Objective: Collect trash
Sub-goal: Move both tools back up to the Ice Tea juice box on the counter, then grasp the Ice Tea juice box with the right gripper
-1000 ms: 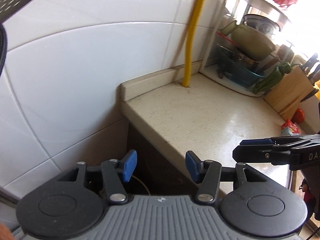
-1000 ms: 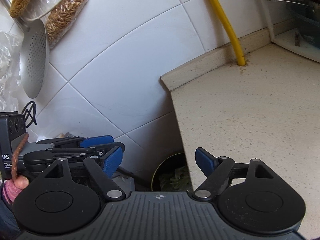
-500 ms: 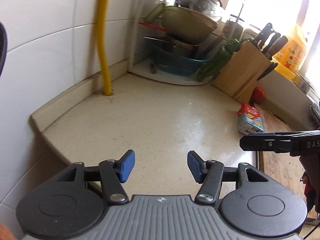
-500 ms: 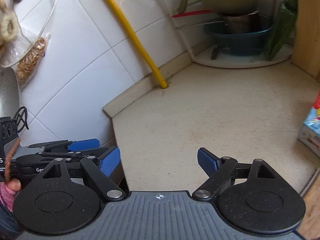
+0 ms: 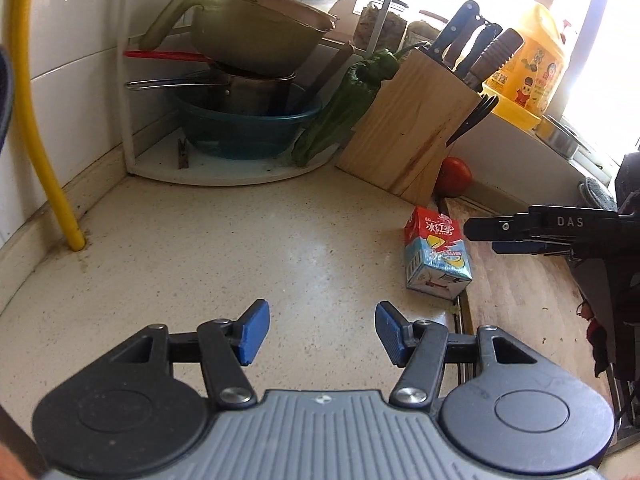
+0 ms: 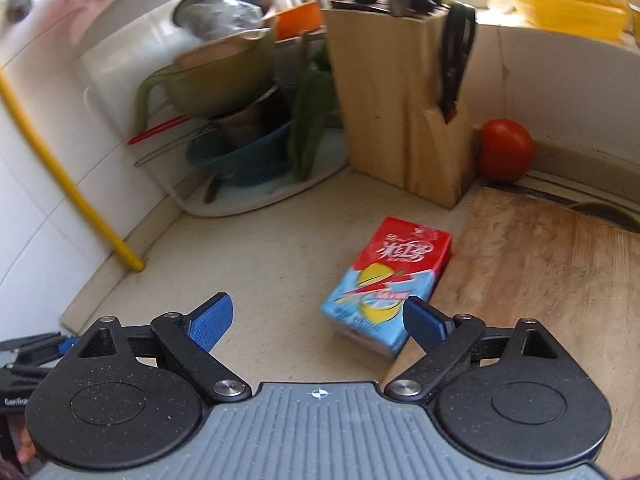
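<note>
A red and blue drink carton (image 6: 388,280) lies flat on the speckled counter (image 6: 260,256), beside the edge of a wooden cutting board (image 6: 540,264). My right gripper (image 6: 320,320) hovers just short of the carton, its jaws opening, with nothing between them. In the left wrist view the same carton (image 5: 436,256) lies ahead to the right. My left gripper (image 5: 320,332) stands open and empty over bare counter (image 5: 240,264). The right gripper (image 5: 500,234) shows there from the side, above the cutting board and right of the carton.
A wooden knife block (image 5: 408,132) and a tomato (image 5: 454,176) stand behind the carton. A corner rack holds a blue basin (image 5: 248,124), pots and a green scoop. A yellow pipe (image 5: 36,136) runs down the left wall. A yellow bottle (image 5: 528,68) sits on the sill.
Both views have swung right, from the counter's left end and the bin below it to the back corner. The carton has come into view. The right gripper's jaws stand wider.
</note>
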`<state>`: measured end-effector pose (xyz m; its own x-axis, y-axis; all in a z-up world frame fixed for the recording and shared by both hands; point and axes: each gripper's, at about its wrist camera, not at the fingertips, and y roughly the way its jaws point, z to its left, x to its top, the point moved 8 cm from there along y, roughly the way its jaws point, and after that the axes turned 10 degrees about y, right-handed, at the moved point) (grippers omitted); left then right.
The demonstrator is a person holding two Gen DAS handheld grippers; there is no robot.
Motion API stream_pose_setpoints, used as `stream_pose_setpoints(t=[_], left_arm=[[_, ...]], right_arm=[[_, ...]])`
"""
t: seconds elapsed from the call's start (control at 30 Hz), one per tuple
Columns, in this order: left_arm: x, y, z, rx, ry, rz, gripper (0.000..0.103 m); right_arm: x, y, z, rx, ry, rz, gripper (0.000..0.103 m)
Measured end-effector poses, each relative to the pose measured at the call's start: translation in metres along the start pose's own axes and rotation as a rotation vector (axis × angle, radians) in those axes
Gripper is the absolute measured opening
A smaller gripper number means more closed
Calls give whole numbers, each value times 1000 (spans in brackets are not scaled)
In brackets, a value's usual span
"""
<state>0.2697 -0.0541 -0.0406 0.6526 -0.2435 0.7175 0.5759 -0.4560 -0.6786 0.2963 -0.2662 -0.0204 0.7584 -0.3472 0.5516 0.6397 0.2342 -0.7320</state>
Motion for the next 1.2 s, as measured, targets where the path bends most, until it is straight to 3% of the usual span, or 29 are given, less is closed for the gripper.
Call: stream_pose_setpoints(t=[0.23,0.4,0.5,0.63,0.7,0.87,1.07,1.2], left_arm=[[16,33,-7,-47,-3,15,55],[16,55,-8,-69,-8,56,55],[21,60,-14,-84,29,56,55],[35,63,-36,-139,157,22,55],[42,73,-46,-162,197,16,62],[51,105,-65,-222,185,40,62],[54,135,-84,-172,277,58,63],[52,152,-93,-175,285,91,69]], right_arm=[[6,40,-15,-56,29,70,96],[2,63,-15,-5,79,139,98],[3,73,-8,-14,37,147,98],[16,73,-9,-26,33,127,99],[25,74,-15,-42,41,115,101],[38,91,-23,-59,48,144,102],[50,108,-27,-64,37,164,102],[51,119,-29,-64,29,190,103]])
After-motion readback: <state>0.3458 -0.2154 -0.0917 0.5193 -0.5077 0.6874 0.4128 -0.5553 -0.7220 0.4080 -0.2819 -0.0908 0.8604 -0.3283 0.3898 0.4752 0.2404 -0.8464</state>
